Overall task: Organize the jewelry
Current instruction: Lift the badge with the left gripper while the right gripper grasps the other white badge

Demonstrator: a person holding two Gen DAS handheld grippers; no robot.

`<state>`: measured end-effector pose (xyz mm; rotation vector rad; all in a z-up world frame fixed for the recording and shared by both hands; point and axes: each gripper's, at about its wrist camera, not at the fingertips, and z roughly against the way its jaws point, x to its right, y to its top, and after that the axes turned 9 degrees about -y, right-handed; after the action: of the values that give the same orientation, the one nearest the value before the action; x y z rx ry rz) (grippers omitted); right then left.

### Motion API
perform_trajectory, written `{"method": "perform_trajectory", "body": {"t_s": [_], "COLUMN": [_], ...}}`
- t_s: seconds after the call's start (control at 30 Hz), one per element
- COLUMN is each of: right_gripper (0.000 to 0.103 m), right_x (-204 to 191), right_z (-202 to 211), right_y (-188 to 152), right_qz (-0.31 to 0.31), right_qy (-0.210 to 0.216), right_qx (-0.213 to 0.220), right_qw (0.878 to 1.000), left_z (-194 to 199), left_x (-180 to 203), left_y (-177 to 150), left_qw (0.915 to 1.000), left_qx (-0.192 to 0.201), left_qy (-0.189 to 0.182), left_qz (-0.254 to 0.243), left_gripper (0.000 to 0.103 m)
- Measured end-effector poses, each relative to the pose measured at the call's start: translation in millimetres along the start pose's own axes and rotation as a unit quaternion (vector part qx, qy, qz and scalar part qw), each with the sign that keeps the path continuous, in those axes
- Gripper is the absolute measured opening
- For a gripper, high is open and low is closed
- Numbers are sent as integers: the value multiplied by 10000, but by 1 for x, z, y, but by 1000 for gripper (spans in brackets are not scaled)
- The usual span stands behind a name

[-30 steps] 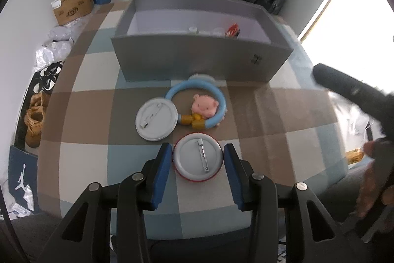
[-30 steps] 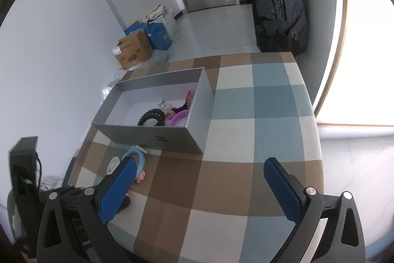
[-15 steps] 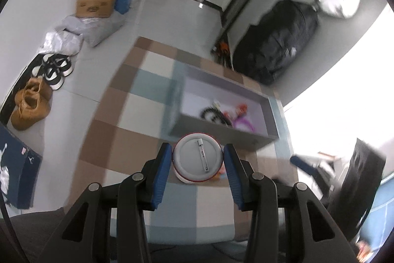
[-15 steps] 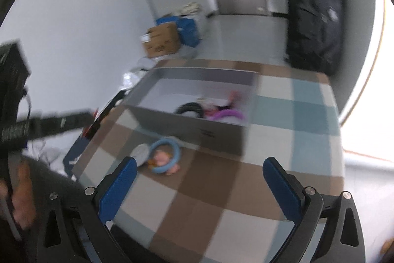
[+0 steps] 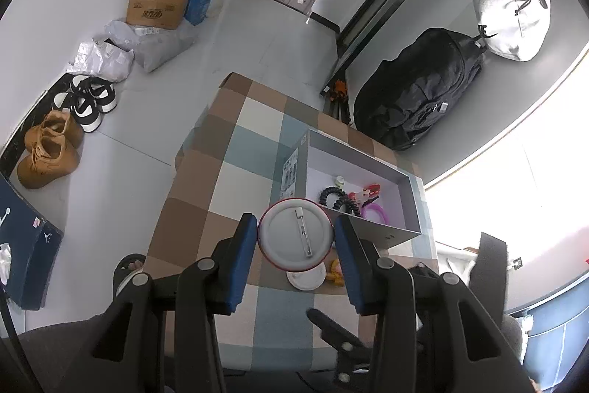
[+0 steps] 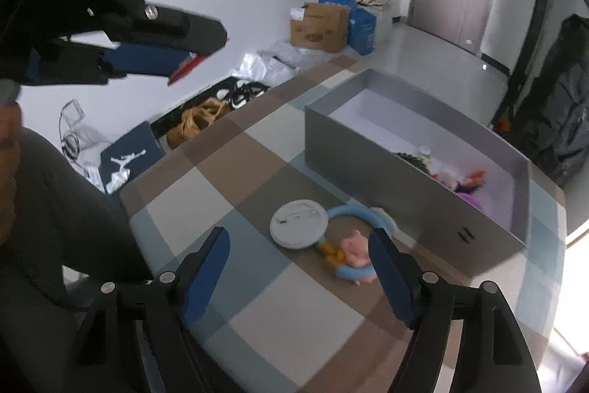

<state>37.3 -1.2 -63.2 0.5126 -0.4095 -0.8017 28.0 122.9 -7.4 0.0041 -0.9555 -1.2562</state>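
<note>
My left gripper is shut on a round red-rimmed pin badge, held back side up in the air over the table's near side. The right wrist view shows that same left gripper high at the upper left, the badge's red edge poking out. My right gripper hangs over the checked table, its jaws closing with nothing pressed between them. Just ahead of it lie a white badge and a blue ring with a pink pig. The open grey box stands behind them.
The grey box holds a black coil hair tie, a purple ring and small red pieces. On the floor to the left are shoes and cardboard boxes. A black backpack leans against the far wall.
The left gripper has lifted the red-rimmed badge off the table and rolled. The right gripper has swung over toward the white badge and blue ring, and its jaws stand narrower.
</note>
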Motion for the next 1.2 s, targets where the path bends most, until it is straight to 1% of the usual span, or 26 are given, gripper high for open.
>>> {"method": "perform_trajectory", "body": {"t_s": [0.07,0.33,0.4,0.43,0.47,0.53,0.7,0.73,0.77,0.87,1.0,1.1,1.2], "right_gripper": [71,71,63,50,41,38,38,37,32,33,33,33,33], "right_x": [-2,-14,-13,-14,-14,-15,-18,-17,-16,-10,-10,-9,-4], "right_z": [-7,-23,-25,-27,-31,-31,-28,-27,-25,-22,-19,-14,-8], "right_y": [3,10,12,12,12,10,8,8,8,9,9,10,12], "right_qz": [38,421,406,401,417,440,520,495,453,251,193,160,-7], "right_qy": [6,-295,-313,-301,-297,-304,-275,-246,-216,-51,44,99,233], "right_qx": [-64,-160,-171,-228,-333,-352,-331,-325,-291,-276,-260,-147,-75], "right_qw": [10000,9985,9985,9985,9981,9979,9977,9979,9983,9993,9995,9997,9997], "left_z": [-1,-1,-1,-1,0,0,0,0,-1,-1,-3,-4,-4], "left_x": [-6,-17,-18,-19,-19,-19,-19,-19,-19,-18,-17,-18,-18], "left_y": [1,4,5,5,5,5,5,5,5,4,3,3,3], "left_qw": [10000,9996,9995,9994,9994,9994,9993,9993,9993,9994,9994,9993,9994], "left_qx": [-27,-135,-145,-144,-145,-141,-155,-161,-166,-164,-175,-180,-156], "left_qy": [-9,-113,-128,-141,-151,-150,-149,-143,-141,-118,-77,-67,-48], "left_qz": [68,237,266,279,287,287,295,300,301,296,285,311,300], "left_gripper": [38,38,38,38,38,38,38,38,38,38,38,38,38]}}
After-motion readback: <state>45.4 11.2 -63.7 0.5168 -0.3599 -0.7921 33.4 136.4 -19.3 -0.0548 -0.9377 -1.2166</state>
